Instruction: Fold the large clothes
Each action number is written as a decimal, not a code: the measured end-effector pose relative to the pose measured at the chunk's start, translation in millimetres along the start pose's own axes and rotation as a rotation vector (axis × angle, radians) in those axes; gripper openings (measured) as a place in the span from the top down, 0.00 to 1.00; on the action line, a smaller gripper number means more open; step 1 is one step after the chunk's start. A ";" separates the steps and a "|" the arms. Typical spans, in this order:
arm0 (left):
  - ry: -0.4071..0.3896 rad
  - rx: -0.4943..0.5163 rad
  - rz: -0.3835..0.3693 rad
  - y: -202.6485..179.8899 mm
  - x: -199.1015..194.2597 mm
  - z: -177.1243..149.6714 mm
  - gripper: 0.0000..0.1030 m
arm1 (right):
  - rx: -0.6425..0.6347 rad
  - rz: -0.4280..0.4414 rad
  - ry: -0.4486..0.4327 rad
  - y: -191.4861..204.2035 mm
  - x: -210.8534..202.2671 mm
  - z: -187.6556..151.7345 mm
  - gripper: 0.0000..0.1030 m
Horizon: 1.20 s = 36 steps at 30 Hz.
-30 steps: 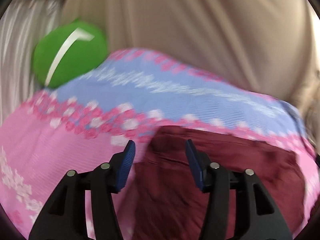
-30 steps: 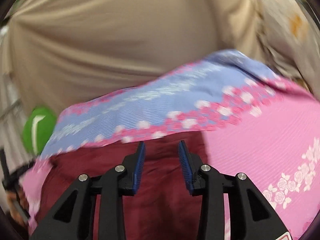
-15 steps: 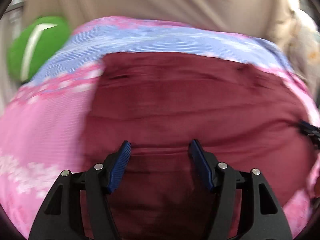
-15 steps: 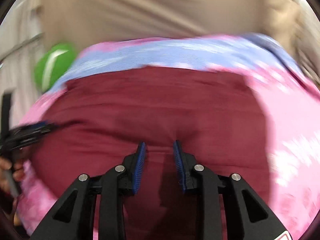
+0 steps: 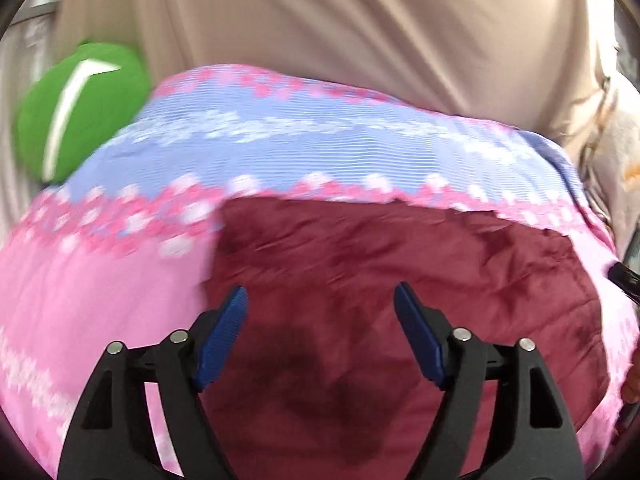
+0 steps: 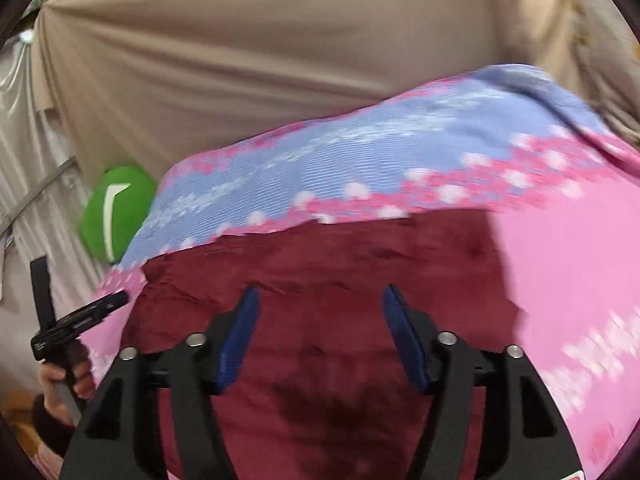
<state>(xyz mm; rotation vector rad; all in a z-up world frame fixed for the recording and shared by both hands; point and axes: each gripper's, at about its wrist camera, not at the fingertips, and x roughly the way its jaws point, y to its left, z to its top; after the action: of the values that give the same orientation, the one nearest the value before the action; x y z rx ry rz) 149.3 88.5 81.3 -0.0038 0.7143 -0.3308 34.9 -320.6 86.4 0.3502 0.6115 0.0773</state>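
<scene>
Pulling back, we hold both grippers, left (image 5: 320, 300) and right (image 6: 318, 300), wide open and empty over the garment (image 5: 400, 264); folded smaller now, released.

A garment (image 5: 360, 300) lies on a bedsheet (image 5: 100, 300) at centre frame; a cushion (image 5: 80, 120) sits upper left, a curtain (image 5: 320, 40) behind.

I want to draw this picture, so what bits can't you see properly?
- Maroon garment: its near edge is hidden behind the left tongs in the left view.
- Green thing: half covered by the pink-and-blue blanket in the right view; what it is stays unclear.
- Blanket flowers: blurred in both views.
</scene>
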 end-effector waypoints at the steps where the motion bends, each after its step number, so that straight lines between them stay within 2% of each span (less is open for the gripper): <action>1: 0.025 0.006 -0.010 -11.0 10.5 5.2 0.28 | -0.027 0.005 0.038 13.5 17.5 5.6 0.35; 4: 0.091 0.038 -0.040 -35.0 43.0 13.2 0.28 | -0.079 -0.001 0.150 36.8 80.0 19.5 0.35; 6: 0.123 0.056 -0.024 -41.2 66.4 12.5 0.28 | -0.113 -0.039 0.209 49.4 117.4 23.7 0.35; 7: 0.141 0.065 -0.011 -43.0 79.2 12.5 0.28 | -0.128 -0.064 0.234 53.4 129.9 22.7 0.41; 8: 0.156 0.063 0.002 -42.3 91.0 12.3 0.28 | -0.142 -0.094 0.253 55.4 142.2 21.1 0.63; 9: 0.163 0.056 -0.001 -40.0 96.8 12.3 0.27 | -0.144 -0.101 0.276 54.0 155.3 20.1 0.77; 10: 0.164 0.043 -0.007 -37.8 101.3 14.2 0.27 | -0.139 -0.081 0.279 55.0 157.6 20.0 0.96; 11: 0.159 0.033 -0.009 -35.5 101.5 16.1 0.27 | -0.135 -0.071 0.256 55.1 154.8 23.6 0.98; 14: 0.124 0.045 0.024 -30.8 104.0 24.8 0.27 | -0.138 -0.052 0.106 55.5 133.3 40.8 0.99; 15: 0.120 0.052 0.043 -30.2 109.5 26.4 0.26 | -0.132 -0.054 0.092 54.0 133.5 43.8 1.00; 17: 0.133 0.036 0.041 -25.3 122.2 27.2 0.25 | -0.120 -0.070 0.123 47.3 150.6 47.8 1.00; 20: 0.128 -0.008 0.021 -18.9 133.5 26.8 0.19 | -0.064 -0.076 0.254 28.7 195.6 37.2 1.00; 25: 0.109 0.021 0.070 -24.9 139.9 21.2 0.16 | -0.087 -0.101 0.251 35.1 201.4 37.9 1.00; 27: 0.104 0.033 0.085 -25.4 138.2 19.9 0.16 | -0.074 -0.121 0.195 36.5 183.7 39.8 0.99; 29: 0.087 0.028 0.091 -22.8 129.6 18.3 0.16 | -0.078 -0.110 0.117 42.5 152.9 40.2 0.88; 31: 0.063 0.011 0.094 -18.2 111.8 14.8 0.16 | -0.116 -0.078 0.079 57.7 122.5 33.1 0.88; 32: 0.054 0.004 0.088 -17.2 104.6 13.4 0.16 | -0.136 -0.063 0.075 65.1 111.1 27.7 0.88; 36: 0.016 -0.003 -0.028 -31.7 56.6 0.8 0.16 | -0.233 0.028 0.127 104.6 88.1 -9.6 0.88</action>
<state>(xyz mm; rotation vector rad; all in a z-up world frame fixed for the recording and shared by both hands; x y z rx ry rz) 180.3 41.5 49.2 -0.0136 0.7310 -0.3567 104.8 -204.3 66.7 0.1285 0.7151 0.1972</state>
